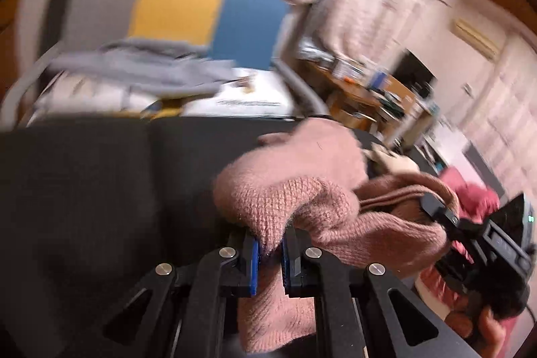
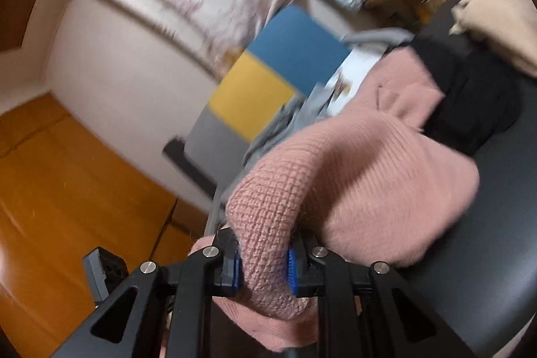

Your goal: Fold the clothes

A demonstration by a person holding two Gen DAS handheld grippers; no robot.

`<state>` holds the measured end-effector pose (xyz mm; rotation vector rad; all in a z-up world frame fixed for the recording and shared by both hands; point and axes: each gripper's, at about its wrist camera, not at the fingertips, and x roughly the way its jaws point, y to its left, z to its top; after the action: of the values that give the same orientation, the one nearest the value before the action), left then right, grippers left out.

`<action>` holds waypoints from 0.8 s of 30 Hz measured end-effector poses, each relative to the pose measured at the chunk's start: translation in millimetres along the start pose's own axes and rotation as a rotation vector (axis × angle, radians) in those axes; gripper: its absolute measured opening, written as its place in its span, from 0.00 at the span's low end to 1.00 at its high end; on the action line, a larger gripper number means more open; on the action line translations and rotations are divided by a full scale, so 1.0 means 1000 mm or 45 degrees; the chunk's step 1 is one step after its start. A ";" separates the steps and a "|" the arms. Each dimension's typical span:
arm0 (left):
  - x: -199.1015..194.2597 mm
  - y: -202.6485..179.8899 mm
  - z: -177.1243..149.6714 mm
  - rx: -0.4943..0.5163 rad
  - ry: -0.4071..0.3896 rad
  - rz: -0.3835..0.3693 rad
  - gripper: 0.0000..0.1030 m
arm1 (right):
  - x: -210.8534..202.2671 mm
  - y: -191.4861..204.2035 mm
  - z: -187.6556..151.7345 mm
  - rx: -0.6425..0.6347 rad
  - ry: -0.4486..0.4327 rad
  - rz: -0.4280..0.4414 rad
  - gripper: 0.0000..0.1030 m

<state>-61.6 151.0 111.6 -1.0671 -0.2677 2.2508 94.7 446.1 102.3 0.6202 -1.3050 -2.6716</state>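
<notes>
Clamping pink knit sweater (image 1: 302, 207), left tool (image 1: 270, 252) and right tool (image 2: 263, 267) closed on it, apparently above dark table (image 1: 84, 183)

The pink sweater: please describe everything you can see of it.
The pink sweater is a fuzzy, dusty-pink knit with a ribbed edge. It is bunched, not flat, and partly rests on the black table. The left gripper and the right gripper each pinch a fold of it between blue pads.
</notes>
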 end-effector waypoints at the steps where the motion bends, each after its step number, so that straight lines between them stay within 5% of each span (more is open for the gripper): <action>1: -0.006 0.023 -0.009 -0.054 0.002 0.025 0.10 | 0.011 0.003 -0.013 0.001 0.052 0.005 0.18; 6: -0.032 0.097 -0.058 -0.193 0.016 0.163 0.10 | 0.067 0.006 -0.080 0.034 0.346 0.000 0.18; 15: -0.057 0.149 -0.120 -0.266 0.111 0.289 0.13 | 0.098 -0.001 -0.156 0.021 0.550 -0.076 0.19; 18: -0.060 0.145 -0.127 -0.261 0.103 0.332 0.26 | 0.087 0.008 -0.161 -0.045 0.539 -0.104 0.20; 21: -0.070 0.139 -0.124 -0.244 0.048 0.379 0.51 | 0.075 0.016 -0.167 -0.116 0.540 -0.141 0.20; 23: -0.079 0.136 -0.109 -0.220 -0.026 0.401 0.82 | 0.067 0.019 -0.172 -0.148 0.547 -0.161 0.20; 24: -0.084 0.132 -0.103 -0.197 -0.083 0.417 0.87 | 0.064 0.020 -0.175 -0.152 0.549 -0.167 0.20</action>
<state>-3.3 -12.8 41.1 -1.1902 -0.3179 2.5946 104.9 288.7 1.4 1.2164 -1.0097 -2.4866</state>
